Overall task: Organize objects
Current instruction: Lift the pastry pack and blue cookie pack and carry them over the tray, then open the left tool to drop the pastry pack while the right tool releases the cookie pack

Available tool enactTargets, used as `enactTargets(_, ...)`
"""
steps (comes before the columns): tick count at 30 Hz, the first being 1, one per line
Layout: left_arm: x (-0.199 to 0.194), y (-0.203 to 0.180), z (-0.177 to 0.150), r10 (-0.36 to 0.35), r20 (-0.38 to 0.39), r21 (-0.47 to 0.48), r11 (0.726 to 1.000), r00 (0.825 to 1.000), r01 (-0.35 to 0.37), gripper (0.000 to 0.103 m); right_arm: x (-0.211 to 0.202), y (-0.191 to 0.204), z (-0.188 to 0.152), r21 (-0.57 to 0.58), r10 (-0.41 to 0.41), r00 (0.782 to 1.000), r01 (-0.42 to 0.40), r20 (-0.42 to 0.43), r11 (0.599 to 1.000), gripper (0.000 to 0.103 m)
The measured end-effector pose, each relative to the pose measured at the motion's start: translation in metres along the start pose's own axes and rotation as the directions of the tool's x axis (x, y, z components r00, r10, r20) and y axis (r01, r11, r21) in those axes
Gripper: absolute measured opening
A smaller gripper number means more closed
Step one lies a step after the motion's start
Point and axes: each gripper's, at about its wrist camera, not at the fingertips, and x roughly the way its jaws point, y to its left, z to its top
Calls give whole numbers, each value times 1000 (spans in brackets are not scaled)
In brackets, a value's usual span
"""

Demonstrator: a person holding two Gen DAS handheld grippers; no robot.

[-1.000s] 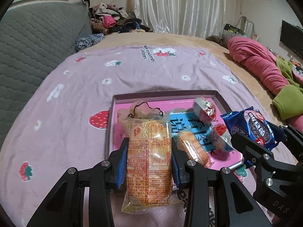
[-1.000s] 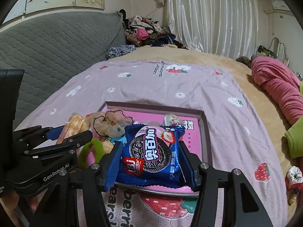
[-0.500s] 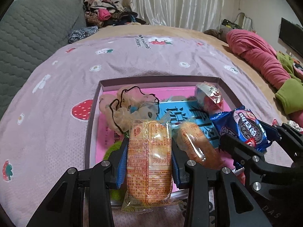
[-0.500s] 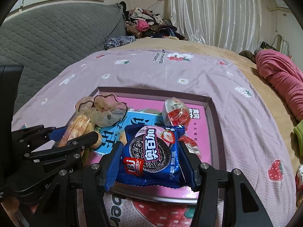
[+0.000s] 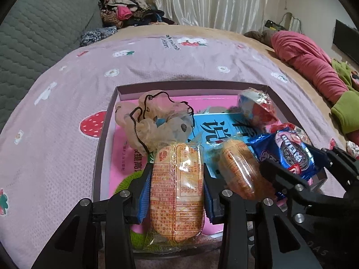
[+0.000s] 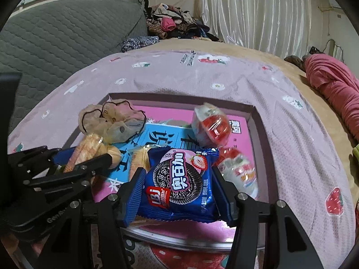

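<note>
Two hand-held grippers over a shallow box on a bed. The left gripper (image 5: pixel 177 179) has its jaws clenched on an orange-printed cake packet (image 5: pixel 177 192), blue pads pressing both long sides; the packet stands lengthwise between them, its lower end hanging over the near wall of the box. The right gripper (image 6: pixel 178 188) has its jaws clenched on a blue cookie packet (image 6: pixel 179 183) printed with a dark sandwich cookie and a strawberry, also held above the near part of the box.

The box (image 5: pixel 105 134), with low mauve walls and a pink printed floor, lies on a lilac bedspread (image 5: pixel 56 112) patterned with strawberries and flowers. Inside it:
- a beige fabric scrunchie (image 5: pixel 154 121) edged with dark thread, in the far left corner;
- a blue booklet (image 5: pixel 213 127) with large characters, flat in the middle;
- a second wrapped cake (image 5: pixel 237 170), lying on the booklet just beside the held cake packet;
- a clear-wrapped red and white snack (image 6: pixel 211 125) near the far right corner;
- another clear-wrapped snack (image 6: pixel 237 168) of red, white and orange along the right wall, just beside the held cookie packet;
- a green ring-shaped item (image 5: pixel 125 181), mostly hidden under the left gripper.

In the background: a grey quilted headboard (image 6: pixel 56 33), a heap of clothes (image 6: pixel 175 24), a pale curtain (image 6: pixel 258 11), and a pink blanket (image 5: pixel 307 60) lying on the bed's right side.
</note>
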Motion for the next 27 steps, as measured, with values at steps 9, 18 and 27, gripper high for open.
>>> enactTargets(9,-2,2,-1,15,0,-6,1000,1000,-15,57,0,0,-1,3,-7,1000,7,6,1000,59)
enactTargets(18,-12,10,-1,32,17,-22,999,999,-31,74,-4,-1,0,6,-10,1000,10,17,1000,63)
enactTargets(27,-20,13,-1,43,18,-26,999,999,-42,80,-13,-3,3,16,-17,999,17,31,1000,68)
